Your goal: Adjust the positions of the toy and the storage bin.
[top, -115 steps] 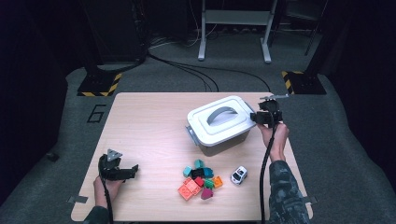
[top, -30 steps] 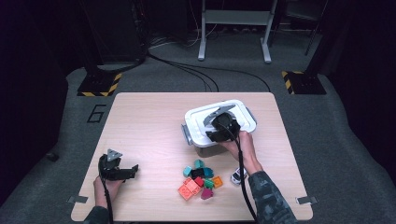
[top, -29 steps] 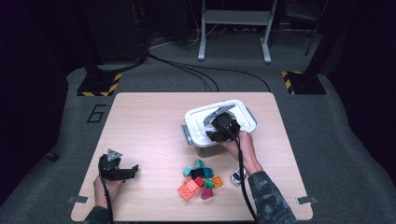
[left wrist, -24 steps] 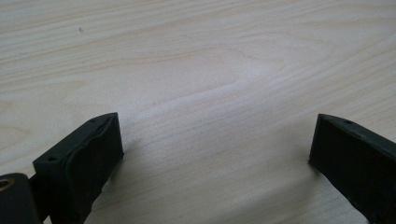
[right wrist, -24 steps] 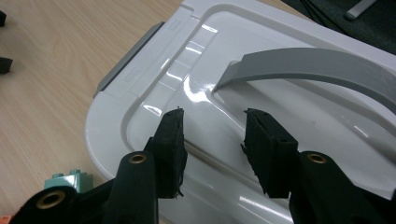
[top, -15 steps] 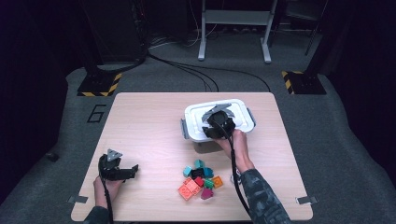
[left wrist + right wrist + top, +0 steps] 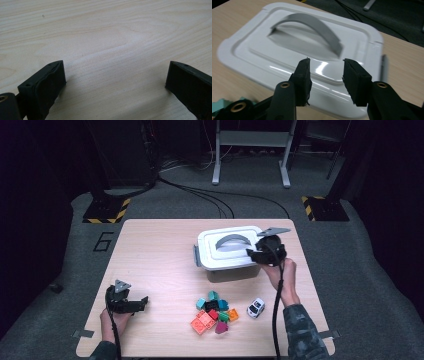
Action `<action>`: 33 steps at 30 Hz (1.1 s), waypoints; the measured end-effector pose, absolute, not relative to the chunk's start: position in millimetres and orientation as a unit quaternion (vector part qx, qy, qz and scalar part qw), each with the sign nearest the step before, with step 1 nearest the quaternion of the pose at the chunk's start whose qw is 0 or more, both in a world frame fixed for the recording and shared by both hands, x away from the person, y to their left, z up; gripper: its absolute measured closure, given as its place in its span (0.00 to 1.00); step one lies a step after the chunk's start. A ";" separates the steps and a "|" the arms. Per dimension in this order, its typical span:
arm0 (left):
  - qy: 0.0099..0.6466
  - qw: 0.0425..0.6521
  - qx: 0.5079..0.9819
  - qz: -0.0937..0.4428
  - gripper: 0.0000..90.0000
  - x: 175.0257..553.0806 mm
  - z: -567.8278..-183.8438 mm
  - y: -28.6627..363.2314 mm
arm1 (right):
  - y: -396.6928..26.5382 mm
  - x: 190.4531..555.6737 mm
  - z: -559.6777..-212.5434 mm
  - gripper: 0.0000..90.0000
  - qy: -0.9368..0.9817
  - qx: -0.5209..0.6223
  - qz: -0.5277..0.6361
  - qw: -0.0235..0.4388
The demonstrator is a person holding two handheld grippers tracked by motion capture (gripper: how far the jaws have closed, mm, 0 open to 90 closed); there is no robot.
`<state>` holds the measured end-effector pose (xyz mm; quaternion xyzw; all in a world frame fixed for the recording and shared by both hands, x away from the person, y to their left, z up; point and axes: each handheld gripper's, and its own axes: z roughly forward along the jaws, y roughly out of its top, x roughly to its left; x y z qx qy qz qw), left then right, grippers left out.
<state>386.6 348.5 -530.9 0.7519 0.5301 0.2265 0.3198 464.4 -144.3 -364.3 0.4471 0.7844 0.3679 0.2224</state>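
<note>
White lidded box (image 7: 231,254) sits toward the far right part of the wooden table (image 7: 155,255), its lid (image 7: 294,47) pressed on and its grey arched handle (image 7: 312,25) standing up across the middle of the top. In the right gripper view that handle lies beyond and slightly above the jaw tips, apart from them; nothing is between the jaws. The right gripper (image 7: 325,66) hovers over the box's near right edge, jaws set narrow with a modest gap and empty, having just twitched closer and then a little apart.

The likely trouble, as I judge it: with so small a gap the jaws may not straddle the handle cleanly, and a pad could strike the arch or skid on the glossy lid, shoving the whole box across the table. If the lid is clipped tight, a pull on the handle could lift the box too or tip it.

Nearer the person lies a cluster of coloured bricks (image 7: 212,312) with a small toy car (image 7: 256,307) just beside it; a sliding box could plough into them. The left gripper (image 7: 113,82) rests over bare wood well apart at the near left, jaws spread wide and empty.
</note>
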 end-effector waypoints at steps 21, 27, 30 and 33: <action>0.530 0.318 0.753 0.226 0.03 386.6 -530.5 348.7 | -212.3 519.8 -402.5 0.81 0.716 0.568 0.360 0.185; 0.530 0.318 0.753 0.227 0.03 386.6 -530.6 348.6 | -211.6 527.7 -411.2 0.90 0.720 0.569 0.361 0.168; 0.530 0.318 0.753 0.226 0.03 386.6 -530.5 348.7 | -210.4 526.5 -411.4 0.93 0.714 0.578 0.361 0.158; 0.530 0.318 0.753 0.227 0.03 386.6 -530.6 348.6 | -212.4 524.8 -412.3 0.94 0.706 0.586 0.367 0.153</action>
